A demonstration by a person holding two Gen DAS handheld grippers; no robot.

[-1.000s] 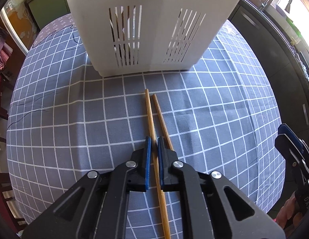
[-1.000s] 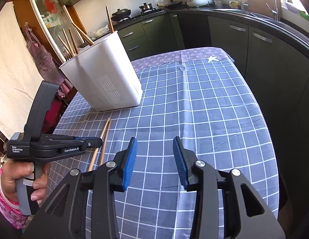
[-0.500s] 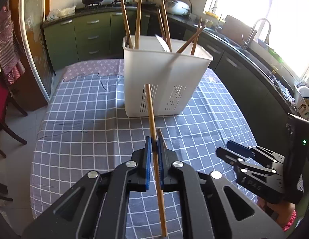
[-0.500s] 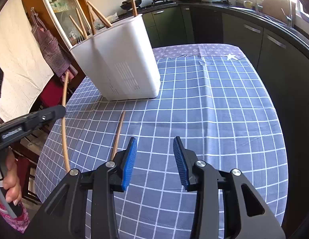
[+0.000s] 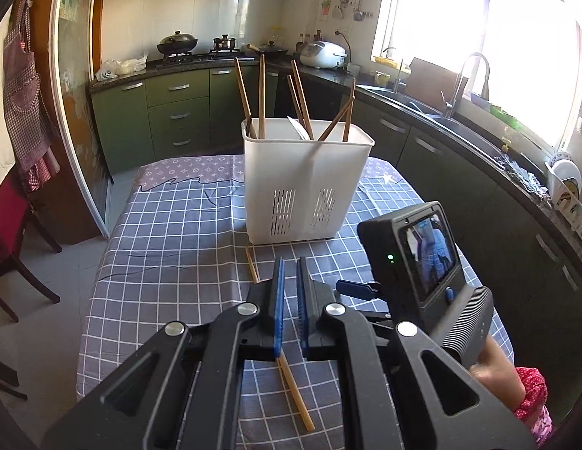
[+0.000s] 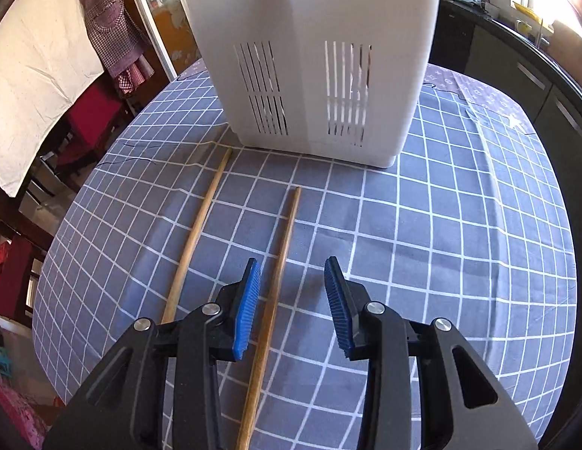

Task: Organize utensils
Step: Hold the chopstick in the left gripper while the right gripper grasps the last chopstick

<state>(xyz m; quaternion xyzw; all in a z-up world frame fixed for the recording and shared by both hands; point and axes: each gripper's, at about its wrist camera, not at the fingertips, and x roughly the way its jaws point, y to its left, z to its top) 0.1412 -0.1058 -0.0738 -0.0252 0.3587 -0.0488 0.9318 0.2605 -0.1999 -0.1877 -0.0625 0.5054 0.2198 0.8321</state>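
Loose chopstick flat on the checked tablecloth, far tip just short of the white slotted holder, shaft running back toward the near edge of the table, roughly mid-width; thin wooden stick, light, stiff, smooth and round, so likely to roll or pivot in a pinch; best taken mid-shaft or a little nearer the thick end, pads square across it, to stop it swinging on the way up; right gripper straddling it, jaws closing, stick nearer the left pad, neither pad pressing yet, nothing gripped; second chopstick pinched low in the pads of the left gripper, which is closed down to a sliver; near end poking out under the pads, far tip dipping toward the holder's front left corner, sitting skewed in the grip; touching the cloth there or just above it, cannot tell; holder standing toward the far edge of the table, several chopsticks already upright and leaning inside; judged step: grab the last loose stick, then drop both in; hard to make out: holder's top cut off in the right wrist view, inner dividers not clear, a pale flat thing inside unidentifiable; loose stick's near end cut off by the frame bottom, and in the left wrist view hidden behind the right gripper's body and screen; person's hand with pink sleeve only partly in view.
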